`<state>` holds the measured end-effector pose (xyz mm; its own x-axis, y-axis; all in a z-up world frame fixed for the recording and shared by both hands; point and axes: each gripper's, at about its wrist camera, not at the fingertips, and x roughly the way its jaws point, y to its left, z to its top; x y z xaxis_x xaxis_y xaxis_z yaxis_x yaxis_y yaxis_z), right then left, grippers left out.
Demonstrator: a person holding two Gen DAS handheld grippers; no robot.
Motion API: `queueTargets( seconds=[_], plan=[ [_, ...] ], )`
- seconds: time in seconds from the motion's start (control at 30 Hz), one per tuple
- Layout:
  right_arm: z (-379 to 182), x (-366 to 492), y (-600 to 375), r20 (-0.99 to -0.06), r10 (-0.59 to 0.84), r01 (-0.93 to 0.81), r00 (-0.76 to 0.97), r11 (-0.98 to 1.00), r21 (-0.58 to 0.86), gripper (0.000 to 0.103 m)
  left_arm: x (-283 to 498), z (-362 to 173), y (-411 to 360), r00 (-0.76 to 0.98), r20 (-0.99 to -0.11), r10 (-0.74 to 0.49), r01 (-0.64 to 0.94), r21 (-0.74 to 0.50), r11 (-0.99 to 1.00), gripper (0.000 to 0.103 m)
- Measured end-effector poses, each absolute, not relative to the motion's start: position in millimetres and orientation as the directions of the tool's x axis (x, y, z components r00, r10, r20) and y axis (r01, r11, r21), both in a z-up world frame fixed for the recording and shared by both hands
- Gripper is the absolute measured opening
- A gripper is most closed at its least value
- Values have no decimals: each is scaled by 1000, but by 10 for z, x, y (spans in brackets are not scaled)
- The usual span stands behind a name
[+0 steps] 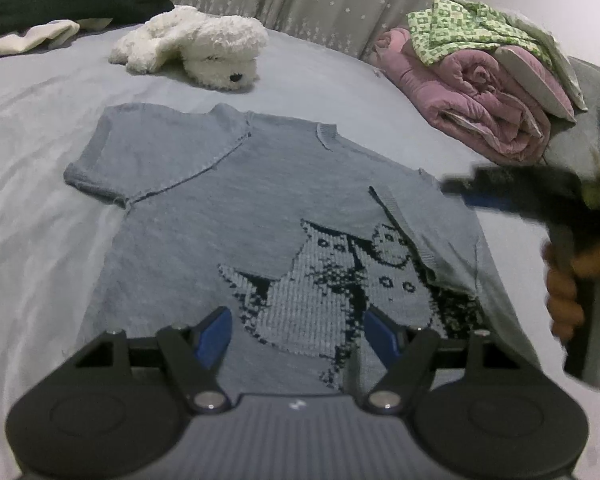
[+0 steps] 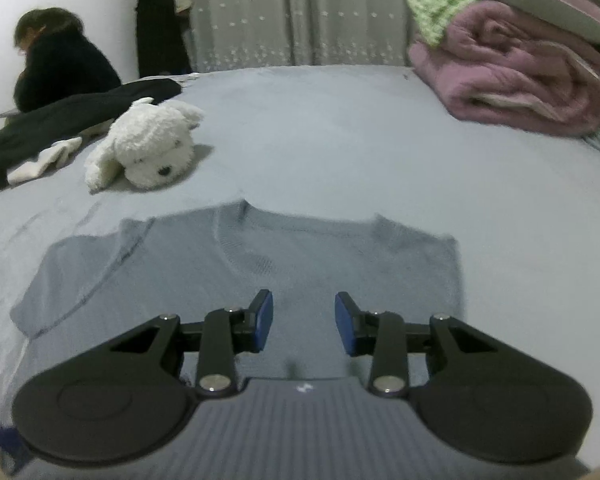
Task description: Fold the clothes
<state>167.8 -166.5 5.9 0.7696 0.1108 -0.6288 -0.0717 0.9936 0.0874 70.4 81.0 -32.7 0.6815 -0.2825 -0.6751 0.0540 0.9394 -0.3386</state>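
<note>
Grey bed point(image 1: 40, 128) w/ the grey knit sweater point(image 1: 204, 200) laid flat mid-sheet, right side folded over. Left gripper point(image 1: 298, 330) angled down over the hem, jaws wide apart, nothing between. Right gripper point(image 2: 304, 324) tilted down above the sweater, jaws apart, empty; right hand point(image 1: 564, 292) on its handle.

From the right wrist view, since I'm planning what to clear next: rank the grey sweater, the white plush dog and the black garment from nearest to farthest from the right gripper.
1. Grey sweater, directly under the right gripper.
2. White plush dog, farther up the bed, left.
3. Black garment, behind the dog, far left.
</note>
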Motion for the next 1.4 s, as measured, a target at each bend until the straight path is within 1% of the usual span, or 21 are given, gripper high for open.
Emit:
queueTargets(
  seconds=[0.2,0.33,0.43,0.53,0.63,0.67,0.7,0.73,0.8,0.83,0.9,1.0,1.1,1.3,1.37,1.4],
  plan=[
    [8,1184,-1891,-650,97,-26,753,993,118,38,600,-296,737,677,-671,-304,68,-354,933,74],
    [-35,817,-1953,-661,106,-22,743,991,134,38,495,-287,638,659,-670,-340,102,-368,924,74],
    [-86,538,-1976,-677,119,-33,726,990,139,38,407,-275,554,643,-668,-374,136,-382,914,72],
    [-148,282,-1995,-697,135,-45,704,988,146,38,306,-261,464,630,-663,-404,170,-390,905,68],
    [-220,32,-2000,-715,148,-57,683,987,150,38,222,-270,375,608,-661,-440,205,-405,891,60],
    [-240,-42,-2000,-718,152,-61,679,987,150,38,196,-274,346,599,-660,-452,215,-411,886,56],
    [-256,-117,-2004,-720,153,-63,677,987,151,34,175,-281,318,590,-660,-466,225,-419,880,51],
    [-268,-197,-2011,-719,156,-64,677,986,154,33,159,-295,288,577,-659,-483,235,-432,870,49],
    [-282,-358,-2034,-716,165,-66,678,984,164,32,129,-336,218,547,-655,-521,252,-465,849,40],
    [-286,-439,-2047,-716,170,-68,677,983,170,32,113,-358,179,531,-653,-540,258,-483,837,38],
    [-297,-598,-2068,-721,184,-79,668,981,177,31,82,-406,94,498,-650,-574,267,-515,815,29],
    [-310,-818,-2085,-730,198,-110,654,980,168,30,21,-472,-61,449,-644,-619,292,-549,783,27],
    [-311,-994,-2102,-739,207,-136,642,978,155,29,-56,-519,-219,422,-640,-642,329,-552,766,28],
    [-343,-1306,-2159,-734,235,-214,637,969,124,27,-101,-586,-422,408,-612,-678,349,-582,735,28],
    [-346,-1375,-2174,-729,236,-227,643,967,112,25,-87,-599,-477,410,-603,-684,348,-590,728,28],
    [-346,-1393,-2173,-729,232,-232,644,967,103,23,-79,-605,-496,412,-598,-688,347,-595,725,28]
  ],
)
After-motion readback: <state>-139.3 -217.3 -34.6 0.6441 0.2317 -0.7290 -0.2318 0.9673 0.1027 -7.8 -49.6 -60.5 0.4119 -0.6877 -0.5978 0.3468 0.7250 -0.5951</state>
